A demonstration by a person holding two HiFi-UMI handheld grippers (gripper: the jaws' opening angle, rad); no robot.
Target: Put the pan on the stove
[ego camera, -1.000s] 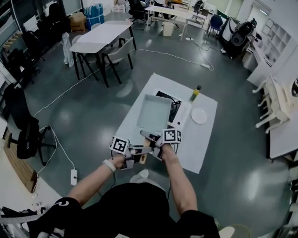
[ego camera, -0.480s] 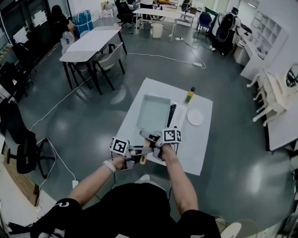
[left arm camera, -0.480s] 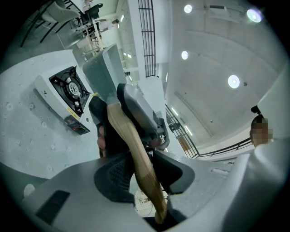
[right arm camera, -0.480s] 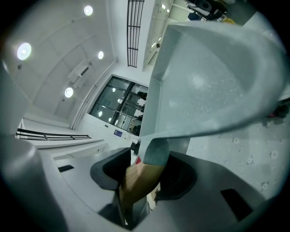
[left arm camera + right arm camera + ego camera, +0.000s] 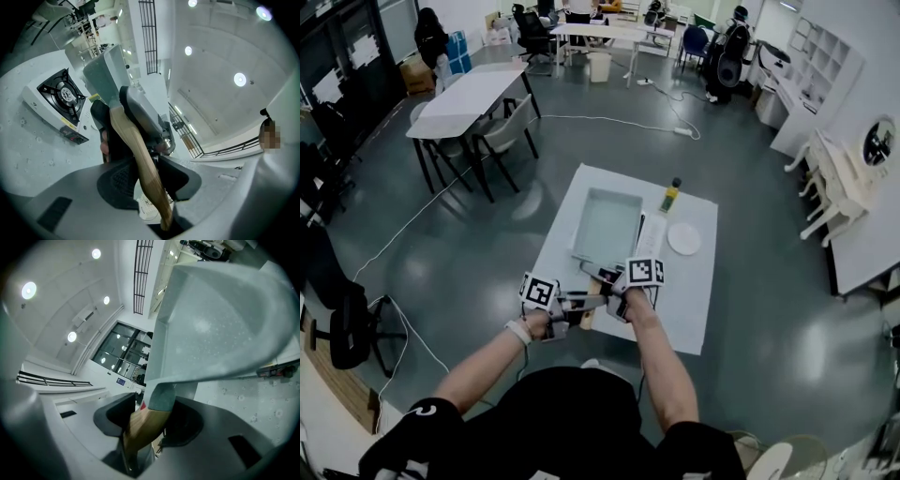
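At the bottom centre of the head view, the person's forearms reach forward. The left gripper and the right gripper sit close together over the near edge of the white table. Both are clamped on the pan's wooden handle. In the left gripper view the jaws are narrowed onto the handle's lower end. In the right gripper view the jaws grip it just below the pan's neck.

Beyond them, the square grey pan fills mid-frame, held up with its open side facing upward. It covers most of the stove, of which only a dark strip shows along the pan's right edge; whether the two touch cannot be told.

Right of the stove lies a white plate, with a bottle just behind it. Further tables and chairs stand at the upper left.
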